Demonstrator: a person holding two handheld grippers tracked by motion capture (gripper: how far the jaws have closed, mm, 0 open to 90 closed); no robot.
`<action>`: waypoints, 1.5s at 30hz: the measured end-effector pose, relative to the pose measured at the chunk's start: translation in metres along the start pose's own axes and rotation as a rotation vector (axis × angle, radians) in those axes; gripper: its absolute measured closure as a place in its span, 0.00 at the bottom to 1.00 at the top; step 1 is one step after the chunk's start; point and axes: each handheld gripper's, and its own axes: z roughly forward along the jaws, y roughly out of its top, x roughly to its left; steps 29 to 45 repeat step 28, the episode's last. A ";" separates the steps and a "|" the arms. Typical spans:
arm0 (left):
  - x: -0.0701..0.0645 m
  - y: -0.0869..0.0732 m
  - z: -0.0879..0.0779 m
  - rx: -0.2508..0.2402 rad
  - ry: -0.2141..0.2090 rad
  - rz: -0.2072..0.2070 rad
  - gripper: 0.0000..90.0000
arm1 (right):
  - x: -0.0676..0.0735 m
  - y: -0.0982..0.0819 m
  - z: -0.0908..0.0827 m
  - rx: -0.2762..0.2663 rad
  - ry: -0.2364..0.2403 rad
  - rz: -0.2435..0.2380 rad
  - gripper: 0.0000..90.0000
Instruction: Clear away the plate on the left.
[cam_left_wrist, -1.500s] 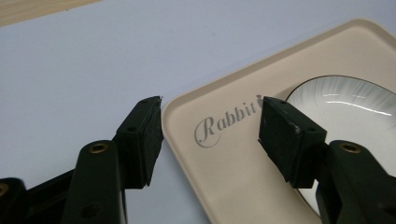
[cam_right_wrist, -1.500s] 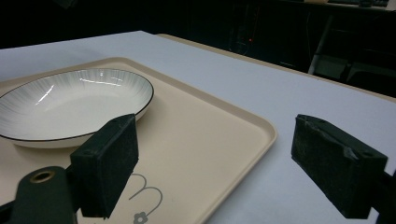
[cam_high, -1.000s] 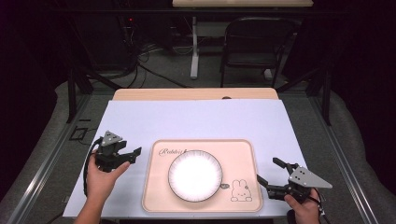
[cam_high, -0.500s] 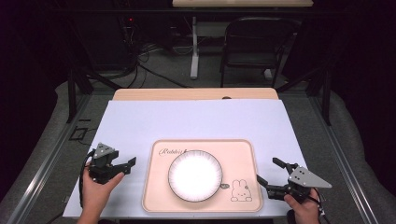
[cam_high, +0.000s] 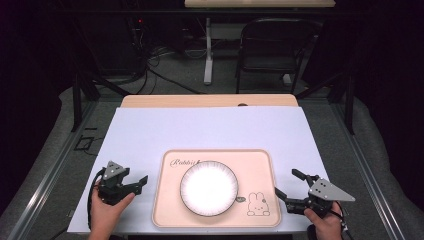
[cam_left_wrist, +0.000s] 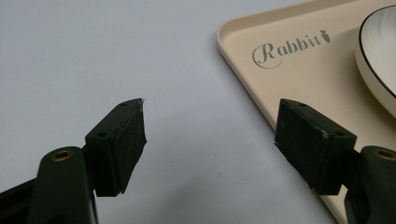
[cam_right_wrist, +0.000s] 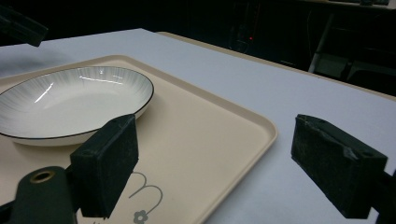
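Left gripper (cam_high: 140, 182) held in the left hand (cam_high: 107, 210), low over the white table cover (cam_high: 210, 127). Jaws wide apart, nothing between them. In the left gripper view (cam_left_wrist: 210, 135) bare cover shows in the gap, and the right-side jaw overlaps the edge of the beige tray (cam_left_wrist: 243, 70). "Rabbit" lettering (cam_left_wrist: 289, 46) sits ahead of that jaw, with the plate's rim (cam_left_wrist: 373, 51) further right. In the high view the jaw tips point toward the tray's (cam_high: 165, 210) left edge, just beside it and apart from it.

Right gripper (cam_high: 289, 184) held in the right hand (cam_high: 325, 225), grey three-cornered plate (cam_high: 330, 190) on top. Jaws wide open, holding nothing. In the high view the nearer jaw tip lies over the tray's right edge and the farther one over the cover. In the right gripper view (cam_right_wrist: 215, 158) the left-side jaw hangs above the tray (cam_right_wrist: 210, 126), beside a rabbit drawing (cam_right_wrist: 144, 200), and the right-side jaw above the cover (cam_right_wrist: 261, 88). Contact with the surface: cannot tell.

White plate (cam_high: 209, 188) with dark rim (cam_right_wrist: 74, 100) sits flat in the tray's middle, between the two grippers, touched by neither. It is empty. The rabbit drawing (cam_high: 257, 204) lies on the tray between the plate and the right gripper.

Beyond both grippers: the table's wooden far edge (cam_high: 210, 100), a dark folding chair (cam_high: 270, 45), cables on the floor (cam_high: 160, 55).
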 end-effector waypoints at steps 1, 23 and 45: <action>-0.001 0.000 0.001 0.002 0.003 0.010 0.28 | 0.000 0.000 0.000 0.000 0.001 0.000 0.16; -0.005 -0.001 0.006 0.026 0.004 0.032 0.28 | 0.001 -0.001 0.001 0.015 0.012 -0.006 0.16; -0.004 0.000 0.006 0.024 -0.003 0.023 0.28 | 0.000 -0.001 0.002 0.011 0.006 -0.004 0.16</action>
